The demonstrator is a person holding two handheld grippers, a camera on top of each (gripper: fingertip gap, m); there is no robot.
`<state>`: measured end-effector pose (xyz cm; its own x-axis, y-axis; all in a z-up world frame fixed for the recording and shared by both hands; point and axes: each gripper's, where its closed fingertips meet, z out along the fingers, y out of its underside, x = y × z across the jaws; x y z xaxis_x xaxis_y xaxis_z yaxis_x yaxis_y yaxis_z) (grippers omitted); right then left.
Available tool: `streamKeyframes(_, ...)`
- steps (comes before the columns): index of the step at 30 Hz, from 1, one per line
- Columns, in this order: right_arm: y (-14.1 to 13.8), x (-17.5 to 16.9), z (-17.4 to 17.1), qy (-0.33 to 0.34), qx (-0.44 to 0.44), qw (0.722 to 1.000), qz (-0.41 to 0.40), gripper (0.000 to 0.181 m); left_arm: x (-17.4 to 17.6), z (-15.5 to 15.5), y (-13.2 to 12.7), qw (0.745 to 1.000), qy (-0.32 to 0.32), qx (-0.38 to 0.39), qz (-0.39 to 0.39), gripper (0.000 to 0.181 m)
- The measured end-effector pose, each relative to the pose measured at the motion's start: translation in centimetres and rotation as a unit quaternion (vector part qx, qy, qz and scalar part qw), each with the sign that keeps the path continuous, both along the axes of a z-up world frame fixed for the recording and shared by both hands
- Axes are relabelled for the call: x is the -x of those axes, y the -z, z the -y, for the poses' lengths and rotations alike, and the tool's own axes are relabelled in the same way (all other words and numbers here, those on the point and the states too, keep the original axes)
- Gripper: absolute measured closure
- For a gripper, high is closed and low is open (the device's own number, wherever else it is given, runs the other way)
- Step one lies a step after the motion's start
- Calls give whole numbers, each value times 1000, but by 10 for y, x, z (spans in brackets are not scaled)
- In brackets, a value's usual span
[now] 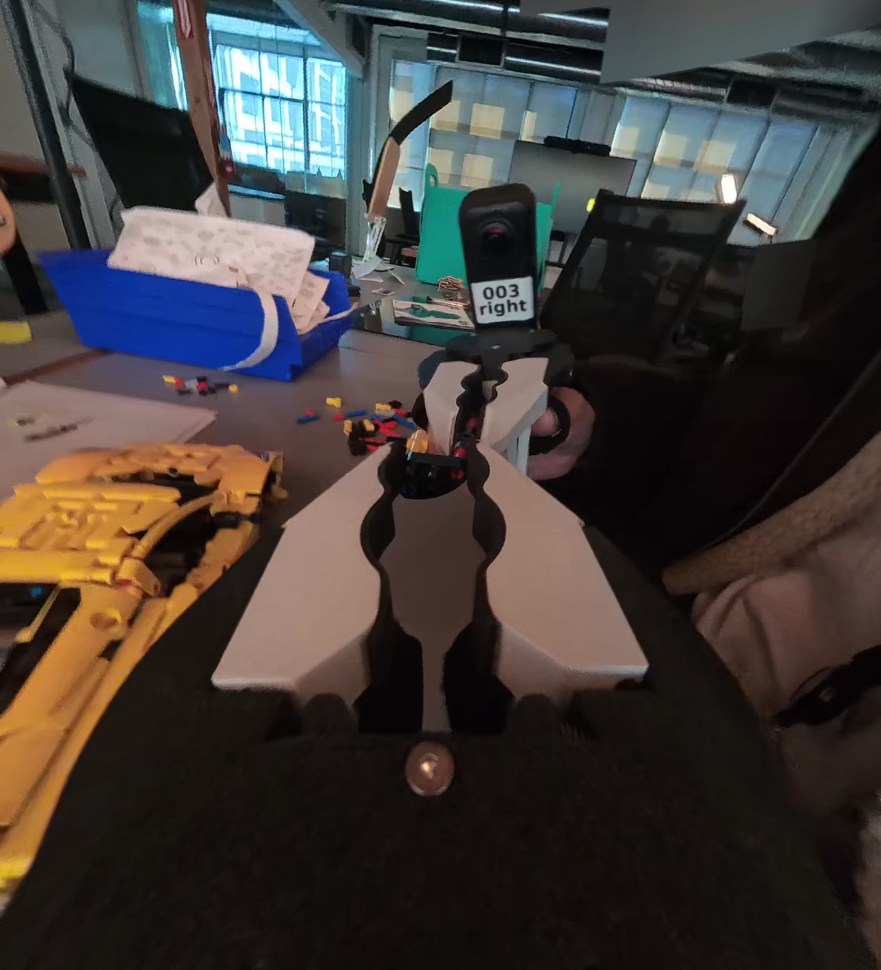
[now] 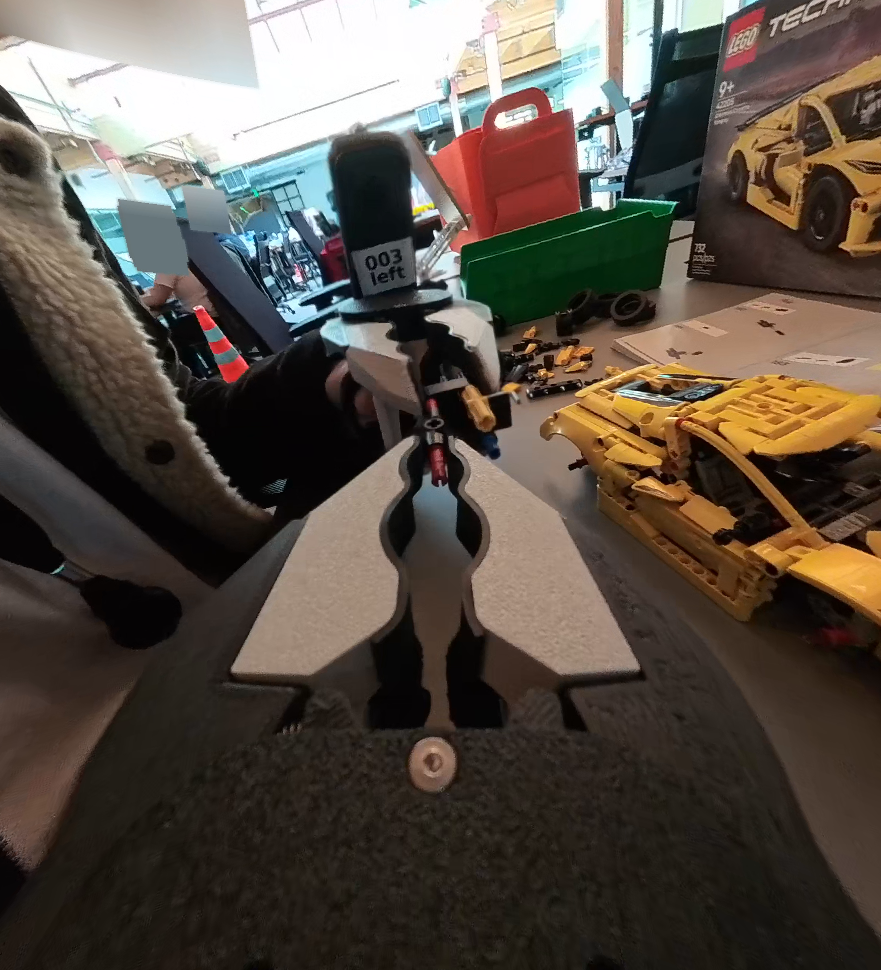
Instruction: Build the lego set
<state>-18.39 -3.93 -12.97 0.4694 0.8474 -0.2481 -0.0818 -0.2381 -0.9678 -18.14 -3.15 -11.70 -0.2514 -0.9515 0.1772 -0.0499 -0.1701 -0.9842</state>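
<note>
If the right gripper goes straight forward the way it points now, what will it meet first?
Most likely the small Lego sub-assembly just past its tips, then the left gripper facing it and gripping that piece. Depth is unclear, but the two grippers look nearly tip to tip.

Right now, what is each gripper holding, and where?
Left gripper: the small black sub-assembly, at its black body. Right gripper: that assembly's red axle, at its free end.

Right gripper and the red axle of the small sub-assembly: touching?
Touching. In the right wrist view the right gripper has its fingertips closed on the red axle, no gap showing.
</note>
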Motion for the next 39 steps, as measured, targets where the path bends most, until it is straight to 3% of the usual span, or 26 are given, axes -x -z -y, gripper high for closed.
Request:
streamKeyframes(5,3,2,1,-11,6,1000,11,176,0,0,2,997,20,76,-16,156)
streamKeyframes(12,0,1,4,-37,54,998,-27,176,-1,2,0,997,12,80,-6,156)
streamKeyframes(16,4,-2,-1,-50,118,989,-74,176,-3,-3,4,998,-6,58,-21,157)
streamKeyframes(18,2,-7,-3,-46,128,987,-87,171,1,-11,-7,999,-30,38,8,156)
streamKeyframes(21,3,-28,-16,25,130,987,-96,154,9,-28,-19,991,-109,-70,39,157)
streamKeyframes(24,7,-34,-35,130,145,979,-67,123,1,-39,-4,958,-190,-217,-4,157)
streamKeyframes(28,9,-18,-45,220,137,966,4,115,-4,-43,7,886,-255,-383,-52,157)
streamKeyframes(30,8,-13,-48,240,118,963,32,118,-3,-47,6,863,-282,-415,-64,157)
streamKeyframes(34,-3,-18,-50,249,106,962,22,118,-1,-43,4,840,-284,-458,-60,157)
streamKeyframes(39,0,-16,-51,219,122,966,62,111,-5,-32,3,805,-279,-521,-51,157)
